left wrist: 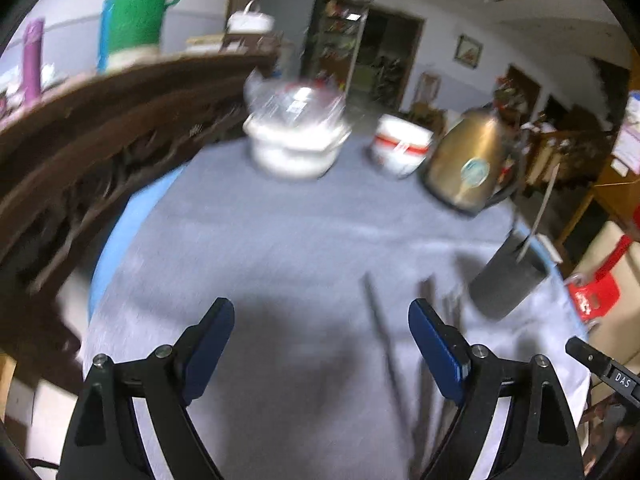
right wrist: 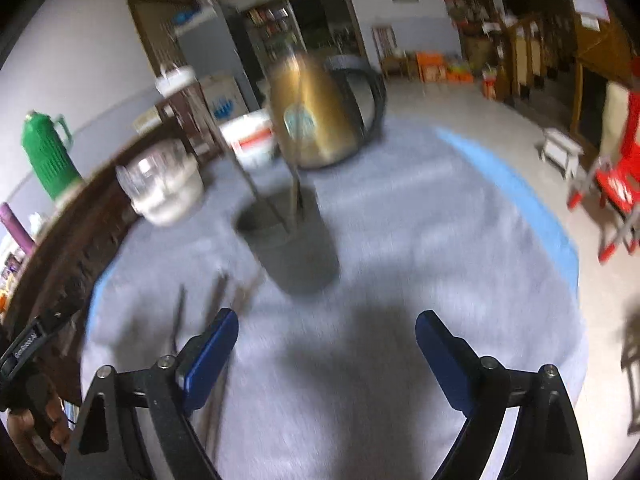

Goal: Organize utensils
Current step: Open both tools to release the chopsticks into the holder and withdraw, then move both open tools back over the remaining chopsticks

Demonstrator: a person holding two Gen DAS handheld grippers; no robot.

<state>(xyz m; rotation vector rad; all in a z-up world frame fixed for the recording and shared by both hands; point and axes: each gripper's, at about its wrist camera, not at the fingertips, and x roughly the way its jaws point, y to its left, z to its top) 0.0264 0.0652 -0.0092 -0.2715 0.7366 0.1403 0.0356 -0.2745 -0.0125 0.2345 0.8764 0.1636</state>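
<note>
A round table (left wrist: 248, 240) under grey cloth carries a brass kettle (left wrist: 468, 164) and a dark grey holder cup (right wrist: 292, 248) with two thin sticks already standing in it. Loose chopsticks (left wrist: 384, 344) lie flat on the cloth just beside the cup – dark, slim, probably light, stiff and slippery, best pinched mid-shaft. The left gripper (left wrist: 322, 350) and right gripper (right wrist: 326, 356) both hang over the cloth, jaws spread wide and empty – blur hides finer detail
</note>
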